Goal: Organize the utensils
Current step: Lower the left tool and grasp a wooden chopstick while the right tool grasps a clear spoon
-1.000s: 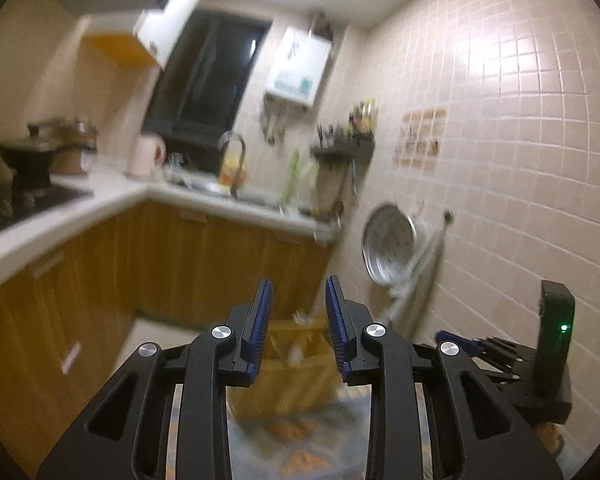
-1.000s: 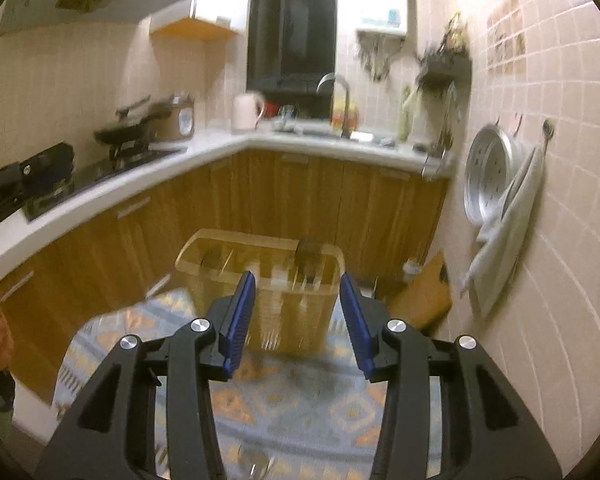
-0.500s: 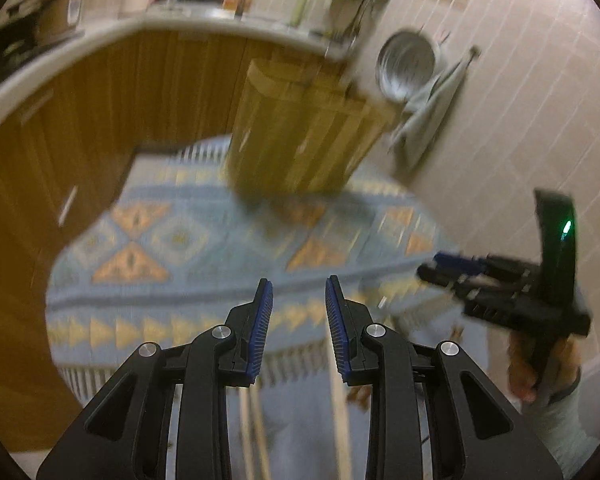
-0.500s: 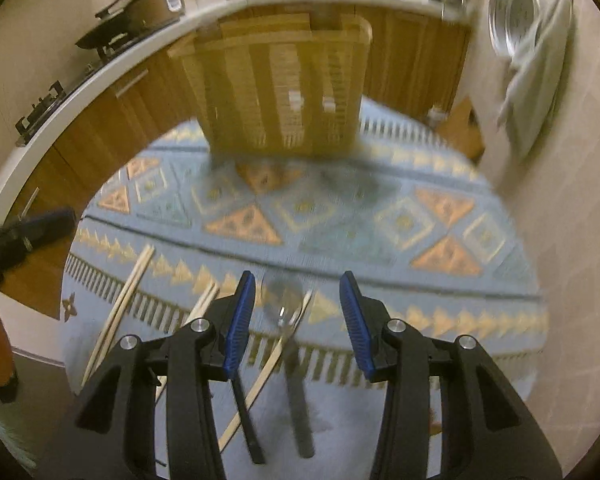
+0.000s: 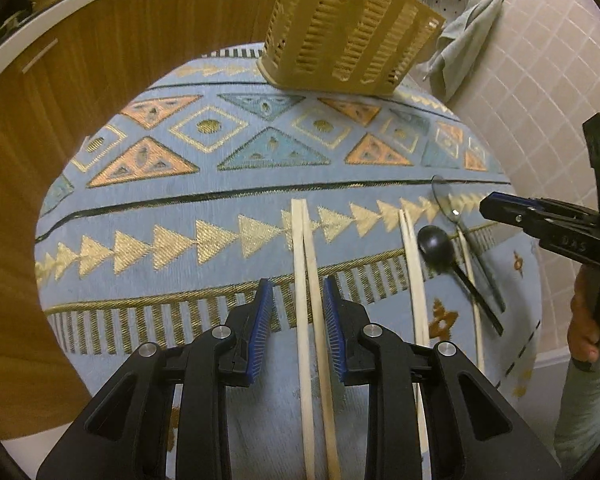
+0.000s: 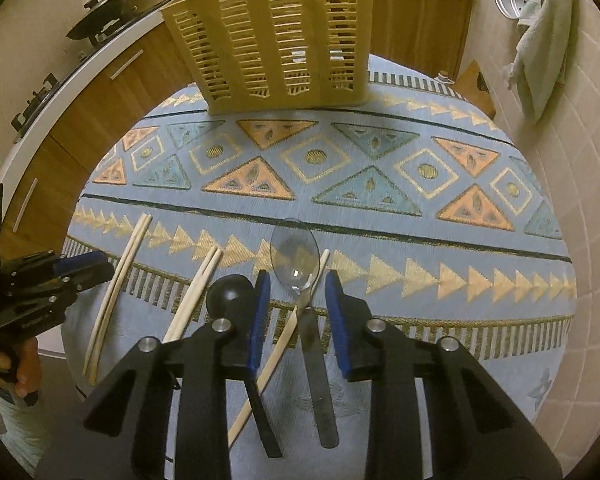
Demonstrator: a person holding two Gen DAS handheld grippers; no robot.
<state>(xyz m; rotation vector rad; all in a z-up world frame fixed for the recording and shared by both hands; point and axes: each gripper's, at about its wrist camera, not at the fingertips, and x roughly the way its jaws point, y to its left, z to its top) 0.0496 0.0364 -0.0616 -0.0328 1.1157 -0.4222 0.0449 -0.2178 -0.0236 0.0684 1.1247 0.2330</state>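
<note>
A: Are our grippers holding anything?
B: No. Our left gripper (image 5: 297, 310) gapes astride a chopstick pair (image 5: 306, 280), our right gripper (image 6: 298, 302) gapes astride the clear spoon (image 6: 296, 258), near the table's (image 6: 440, 240) front edge.
A: And the rack?
B: The utensil basket (image 6: 276, 44) stands at the far edge.

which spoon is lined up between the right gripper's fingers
The clear spoon, its bowl and dark handle lying between the open right gripper. The black spoon lies outside it, to the left.

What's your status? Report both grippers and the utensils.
Left hand-held gripper open over a chopstick pair. Right hand-held gripper open over the clear spoon. Basket upright at the far edge. Loose chopstick crosses beside the spoon handle.
</note>
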